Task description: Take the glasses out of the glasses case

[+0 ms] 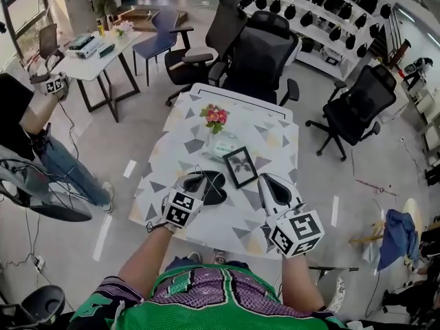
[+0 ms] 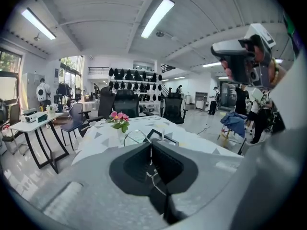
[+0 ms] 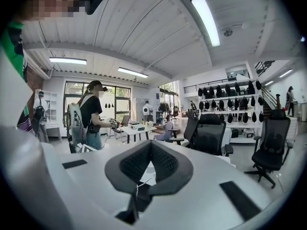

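Note:
A clear rounded object (image 1: 223,145), possibly the glasses case, lies on the patterned table (image 1: 275,139) beside the flower vase. I cannot make out any glasses in it. In the left gripper view its thin round rim (image 2: 135,137) shows just past the jaw tips. My left gripper (image 1: 212,175) hovers over the table's near part, its jaws together and holding nothing (image 2: 151,143). My right gripper (image 1: 265,178) is level with it to the right of the picture frame, its pads also meeting at the tips and holding nothing (image 3: 151,143).
A black picture frame (image 1: 240,166) stands between the two grippers. Pink flowers (image 1: 215,116) in a vase sit further back. Black office chairs (image 1: 258,53) crowd the table's far side. Another person (image 1: 27,115) stands at the left near a white side table (image 1: 103,50).

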